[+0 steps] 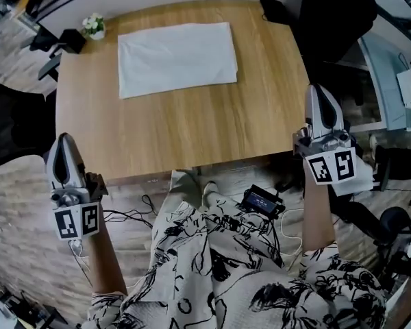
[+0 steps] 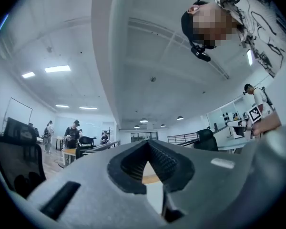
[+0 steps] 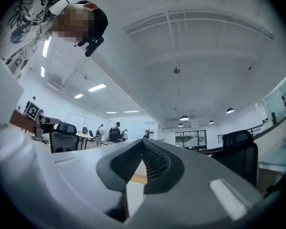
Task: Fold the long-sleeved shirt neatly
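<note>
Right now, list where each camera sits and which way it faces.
Head view: on the person's head, facing steeply down at the table and folded shirt; forearms, left gripper and right gripper show.
Left gripper view: on the left gripper, facing upward past its shut jaws at the office ceiling; the person's head shows.
Right gripper view: likewise on the right gripper, jaws shut; head shows.
Shared: both gripper views catch ceiling and head.
</note>
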The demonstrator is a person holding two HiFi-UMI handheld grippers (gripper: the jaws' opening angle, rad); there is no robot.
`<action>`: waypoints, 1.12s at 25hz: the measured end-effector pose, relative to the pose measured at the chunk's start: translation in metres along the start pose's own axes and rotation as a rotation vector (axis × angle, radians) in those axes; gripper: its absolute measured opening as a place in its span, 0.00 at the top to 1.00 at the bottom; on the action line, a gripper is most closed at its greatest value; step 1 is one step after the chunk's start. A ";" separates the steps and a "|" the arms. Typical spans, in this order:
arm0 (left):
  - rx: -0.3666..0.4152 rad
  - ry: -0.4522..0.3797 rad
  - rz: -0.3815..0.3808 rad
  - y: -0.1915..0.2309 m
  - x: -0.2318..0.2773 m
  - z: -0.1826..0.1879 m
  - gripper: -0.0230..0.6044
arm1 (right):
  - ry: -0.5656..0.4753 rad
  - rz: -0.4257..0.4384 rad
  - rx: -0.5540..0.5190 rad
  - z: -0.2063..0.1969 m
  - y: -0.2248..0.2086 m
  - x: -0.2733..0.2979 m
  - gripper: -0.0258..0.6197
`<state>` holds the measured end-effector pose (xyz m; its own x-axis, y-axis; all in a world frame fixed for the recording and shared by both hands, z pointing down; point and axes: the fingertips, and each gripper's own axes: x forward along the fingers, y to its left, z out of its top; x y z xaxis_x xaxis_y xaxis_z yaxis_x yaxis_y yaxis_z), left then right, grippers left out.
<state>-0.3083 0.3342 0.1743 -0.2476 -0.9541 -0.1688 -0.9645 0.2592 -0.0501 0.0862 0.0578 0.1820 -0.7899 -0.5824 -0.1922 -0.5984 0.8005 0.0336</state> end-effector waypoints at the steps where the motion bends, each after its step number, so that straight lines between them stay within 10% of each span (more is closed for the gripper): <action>1: 0.001 0.007 0.019 -0.001 -0.007 0.002 0.96 | -0.001 -0.010 0.002 0.003 0.000 -0.006 0.95; 28: 0.045 0.099 0.221 0.005 -0.132 0.028 0.96 | 0.100 -0.194 -0.055 0.032 0.015 -0.138 0.95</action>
<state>-0.2778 0.4657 0.1684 -0.4616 -0.8831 -0.0834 -0.8816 0.4672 -0.0669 0.1910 0.1549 0.1778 -0.6668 -0.7382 -0.1020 -0.7448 0.6646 0.0598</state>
